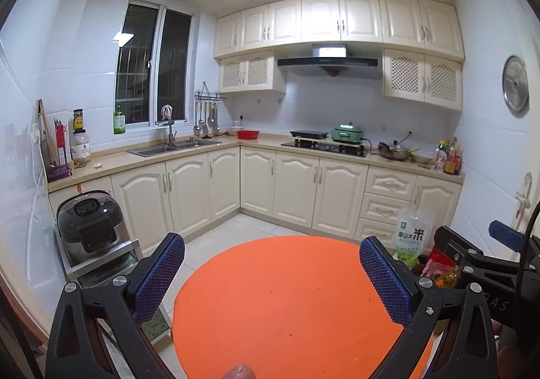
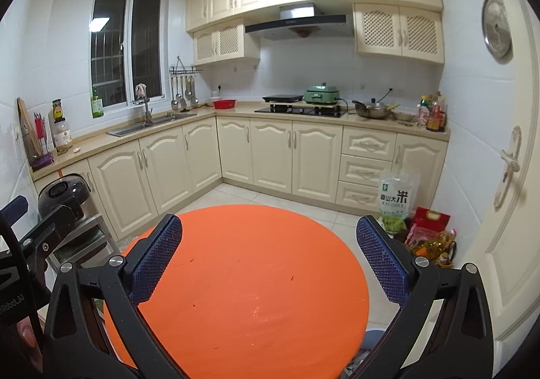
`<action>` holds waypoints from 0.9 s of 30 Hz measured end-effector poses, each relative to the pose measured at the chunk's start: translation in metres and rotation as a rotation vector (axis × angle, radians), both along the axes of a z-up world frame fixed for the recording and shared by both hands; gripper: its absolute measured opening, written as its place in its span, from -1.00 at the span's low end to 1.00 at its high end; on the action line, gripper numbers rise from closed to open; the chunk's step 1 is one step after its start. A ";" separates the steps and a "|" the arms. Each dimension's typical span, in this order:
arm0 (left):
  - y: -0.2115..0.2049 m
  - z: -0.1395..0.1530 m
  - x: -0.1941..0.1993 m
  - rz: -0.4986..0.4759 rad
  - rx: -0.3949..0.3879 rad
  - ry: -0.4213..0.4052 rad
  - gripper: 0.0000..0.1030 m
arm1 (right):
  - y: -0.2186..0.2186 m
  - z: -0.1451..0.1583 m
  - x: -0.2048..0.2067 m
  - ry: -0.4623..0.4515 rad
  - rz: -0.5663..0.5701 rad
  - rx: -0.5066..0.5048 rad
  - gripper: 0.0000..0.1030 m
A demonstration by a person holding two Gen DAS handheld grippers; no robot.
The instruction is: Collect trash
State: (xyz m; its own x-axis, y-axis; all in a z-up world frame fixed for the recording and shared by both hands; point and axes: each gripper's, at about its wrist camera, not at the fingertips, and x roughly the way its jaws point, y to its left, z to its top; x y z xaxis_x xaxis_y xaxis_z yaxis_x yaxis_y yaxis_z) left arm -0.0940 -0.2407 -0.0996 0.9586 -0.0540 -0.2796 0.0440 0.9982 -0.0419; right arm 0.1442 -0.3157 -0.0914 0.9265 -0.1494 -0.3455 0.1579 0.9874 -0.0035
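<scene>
Both the left tool [image 1: 271,272] and the right tool [image 2: 269,254] hung wide open and empty above the round orange tabletop [image 1: 287,304]; no trash showed on it.

orange table [image 1: 287,304] bare, bags [image 2: 425,234] crowd right floor

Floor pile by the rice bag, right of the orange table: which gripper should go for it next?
Right, probably. The right gripper, open and empty, sees the pile beside the rice bag unobstructed. The left gripper, also open, has the right one across its path.
</scene>
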 end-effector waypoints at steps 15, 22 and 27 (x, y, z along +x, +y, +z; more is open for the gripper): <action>0.009 0.007 0.014 0.011 -0.005 -0.004 0.99 | 0.008 -0.001 -0.001 0.011 0.009 -0.011 1.00; 0.018 0.013 0.023 0.017 -0.009 -0.006 0.99 | 0.009 0.001 0.002 0.014 0.016 -0.008 1.00; 0.024 0.011 0.026 0.003 -0.023 -0.018 0.99 | 0.009 0.000 0.004 0.018 0.015 0.002 1.00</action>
